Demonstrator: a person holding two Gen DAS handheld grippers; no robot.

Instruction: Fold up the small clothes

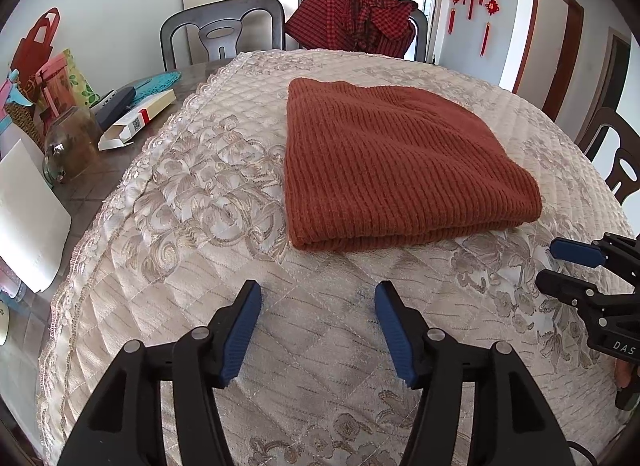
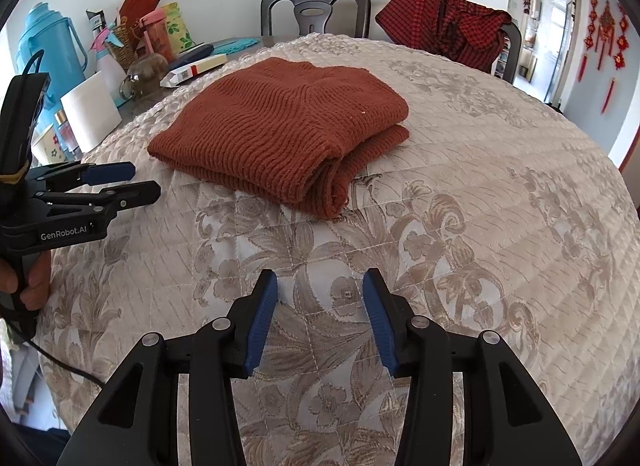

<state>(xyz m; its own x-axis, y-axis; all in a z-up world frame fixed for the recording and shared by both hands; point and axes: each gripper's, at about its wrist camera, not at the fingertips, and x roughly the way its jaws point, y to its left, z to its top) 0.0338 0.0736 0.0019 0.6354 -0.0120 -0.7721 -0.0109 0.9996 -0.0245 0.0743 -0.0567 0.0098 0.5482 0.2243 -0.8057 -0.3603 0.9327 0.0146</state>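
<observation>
A rust-brown knitted garment (image 1: 392,161) lies folded into a thick rectangle on the cream quilted table cover (image 1: 200,225). In the right wrist view the same garment (image 2: 280,133) shows its stacked folded layers at the near right corner. My left gripper (image 1: 319,290) hovers open over the bare cover, a short way in front of the garment's near edge, with nothing between its blue pads. My right gripper (image 2: 320,278) is open too, empty, nearer the table's front. Each gripper shows in the other's view: the right gripper (image 1: 547,264) at the right edge, the left gripper (image 2: 144,179) at the left, held by a hand.
A red checked garment (image 1: 360,17) hangs over a far chair, beside an empty dark chair (image 1: 220,29). The table's left side holds a glass jar (image 1: 72,141), a white paper roll (image 2: 92,109), a blue thermos (image 2: 48,53), boxes and bags. Another chair (image 1: 616,153) stands at the right.
</observation>
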